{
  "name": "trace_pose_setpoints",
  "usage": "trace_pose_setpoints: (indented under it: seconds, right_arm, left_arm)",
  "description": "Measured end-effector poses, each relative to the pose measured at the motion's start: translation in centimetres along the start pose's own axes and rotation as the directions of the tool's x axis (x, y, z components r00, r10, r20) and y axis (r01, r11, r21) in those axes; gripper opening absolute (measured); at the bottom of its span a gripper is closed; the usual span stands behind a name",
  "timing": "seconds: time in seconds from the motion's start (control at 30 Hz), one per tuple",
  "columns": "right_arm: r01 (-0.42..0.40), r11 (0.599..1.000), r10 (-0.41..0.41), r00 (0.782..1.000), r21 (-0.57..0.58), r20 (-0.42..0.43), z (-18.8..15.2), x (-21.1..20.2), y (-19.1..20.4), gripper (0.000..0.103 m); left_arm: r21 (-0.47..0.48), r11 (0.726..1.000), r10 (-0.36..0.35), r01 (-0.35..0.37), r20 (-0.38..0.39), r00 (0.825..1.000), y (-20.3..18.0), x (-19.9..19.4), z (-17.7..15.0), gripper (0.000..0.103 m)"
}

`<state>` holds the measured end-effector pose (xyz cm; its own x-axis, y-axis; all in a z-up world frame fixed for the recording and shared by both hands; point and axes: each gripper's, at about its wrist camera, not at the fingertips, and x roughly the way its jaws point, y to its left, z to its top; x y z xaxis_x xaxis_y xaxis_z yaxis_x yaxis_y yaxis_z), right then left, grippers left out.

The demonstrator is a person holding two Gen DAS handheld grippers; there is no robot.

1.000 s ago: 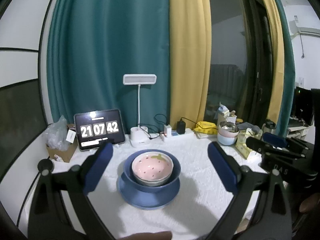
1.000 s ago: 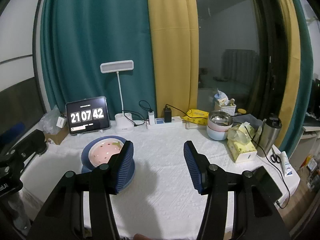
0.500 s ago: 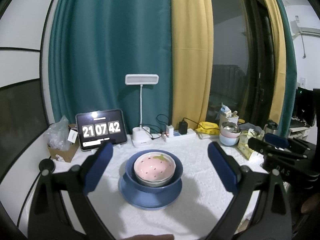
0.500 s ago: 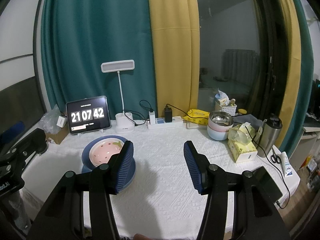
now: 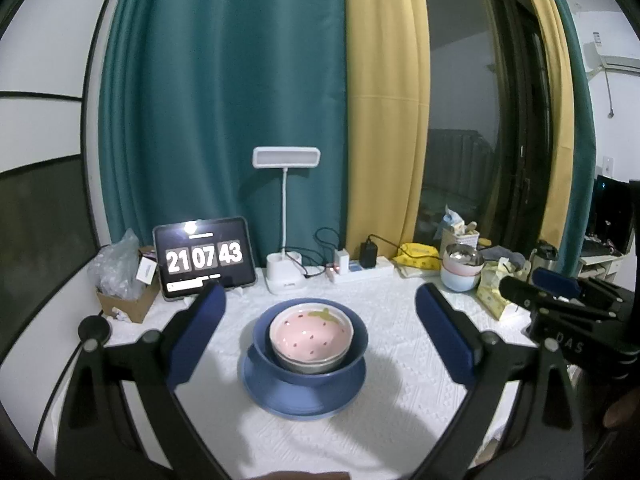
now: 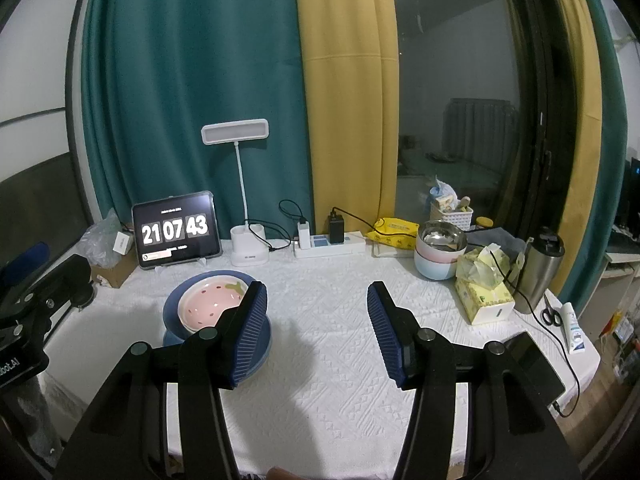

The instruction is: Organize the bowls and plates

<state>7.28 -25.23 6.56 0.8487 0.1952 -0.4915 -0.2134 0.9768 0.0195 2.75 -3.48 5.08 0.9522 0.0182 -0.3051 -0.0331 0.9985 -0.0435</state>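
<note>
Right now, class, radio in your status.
Left gripper open, empty. Right gripper open, empty. Strawberry bowl nested in blue bowl on blue plate. Nothing blocking.

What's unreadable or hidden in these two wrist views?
- Blue plate, right wrist view: its near side sits behind the right tool's left finger.
- Grey bowl under the pink strawberry bowl, left wrist view: only its rim shows.
- Tablet: the small text is too tiny to read.
- Steel bowl: contents unclear.

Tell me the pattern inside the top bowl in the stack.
Pink strawberry bowl: dark seed specks, green leaf at its rim; clearest in the left wrist view.
</note>
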Motion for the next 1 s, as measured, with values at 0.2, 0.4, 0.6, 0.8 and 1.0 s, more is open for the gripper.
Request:
trace_pose_setpoints:
  seconds: [0.2,0.4,0.6,0.8,1.0]
  right_arm:
    - [0.000,1.000,0.000,1.000,-0.001,0.000,-0.03,0.02,-0.07,0.055]
    - [0.000,1.000,0.000,1.000,0.001,-0.004,-0.22,0.11,-0.08,0.055]
    - [-0.002,1.000,0.002,1.000,0.004,-0.009,-0.26,0.10,-0.13,0.055]
    - [-0.001,1.000,0.001,1.000,0.003,-0.007,-0.33,0.10,-0.17,0.055]
    - [-0.001,1.000,0.001,1.000,0.004,-0.012,-0.54,0.12,-0.22,0.055]
  left_arm:
    - [0.002,1.000,0.000,0.000,-0.002,1.000,0.02,0.04,-0.07,0.097]
    - [0.002,1.000,0.000,0.000,-0.001,1.000,-0.09,0.04,-0.11,0.097]
    - [0.003,1.000,0.000,0.000,-0.001,1.000,-0.10,0.05,-0.09,0.097]
    - [0.005,1.000,0.001,-0.001,-0.002,1.000,-0.08,0.07,-0.13,0.097]
    - [0.005,1.000,0.004,-0.004,-0.003,1.000,-0.08,0.11,-0.12,0.097]
